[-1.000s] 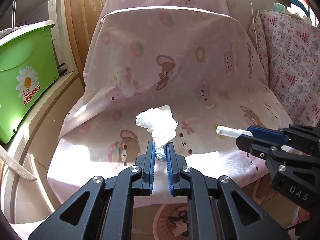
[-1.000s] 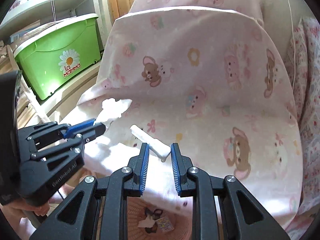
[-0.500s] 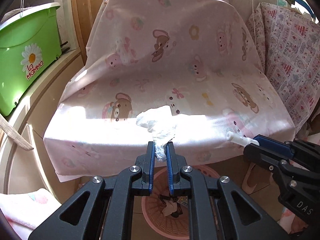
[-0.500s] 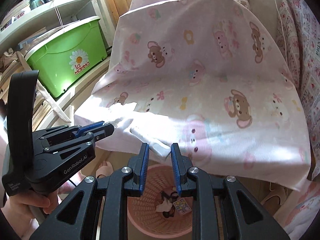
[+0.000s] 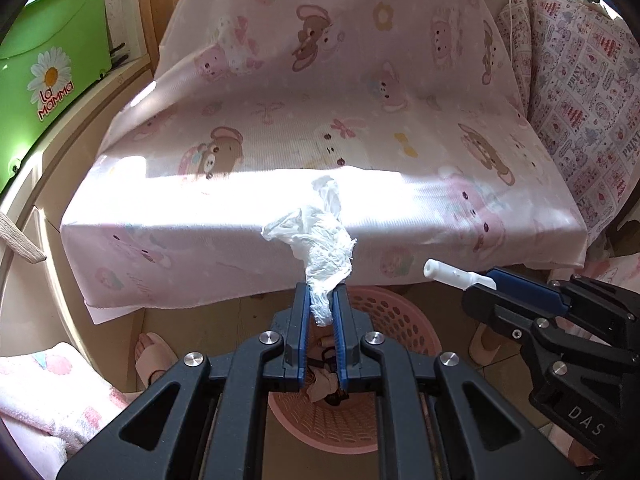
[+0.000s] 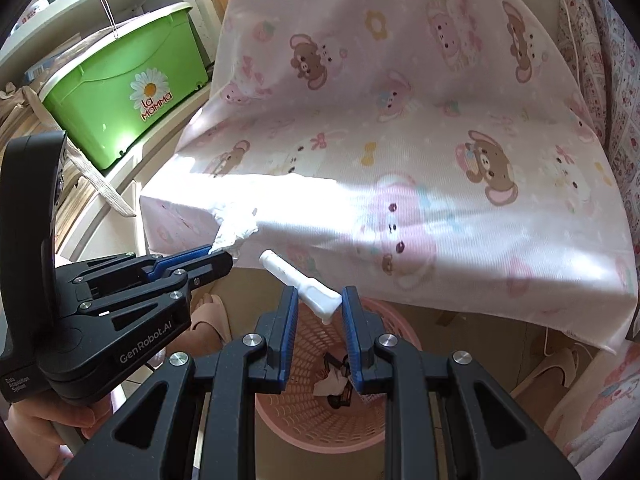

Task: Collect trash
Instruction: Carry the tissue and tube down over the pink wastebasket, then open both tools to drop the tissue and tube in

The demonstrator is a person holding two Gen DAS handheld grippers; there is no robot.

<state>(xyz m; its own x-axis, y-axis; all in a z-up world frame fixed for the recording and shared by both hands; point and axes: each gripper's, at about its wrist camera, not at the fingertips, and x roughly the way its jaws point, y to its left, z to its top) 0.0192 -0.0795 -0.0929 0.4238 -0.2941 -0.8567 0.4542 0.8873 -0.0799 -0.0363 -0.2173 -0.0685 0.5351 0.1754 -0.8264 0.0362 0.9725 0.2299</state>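
Observation:
My left gripper (image 5: 321,300) is shut on a crumpled white tissue (image 5: 320,240) and holds it above a pink mesh waste basket (image 5: 404,320). My right gripper (image 6: 319,300) is shut on a small white plastic tube (image 6: 304,280), also above the basket (image 6: 396,320). In the left wrist view the right gripper (image 5: 488,284) with the tube (image 5: 448,274) is at the right. In the right wrist view the left gripper (image 6: 216,256) with the tissue (image 6: 236,226) is at the left. Some trash lies in the basket.
A seat covered with a pink bear-print sheet (image 5: 320,120) stands behind the basket. A green storage box (image 6: 120,92) sits on a ledge at the left. Patterned fabric (image 5: 580,92) hangs at the right. A slippered foot (image 5: 154,356) is on the floor beside the basket.
Both grippers have pulled back from the seat with their trash. They now hang over the pink basket in front of the seat's edge.

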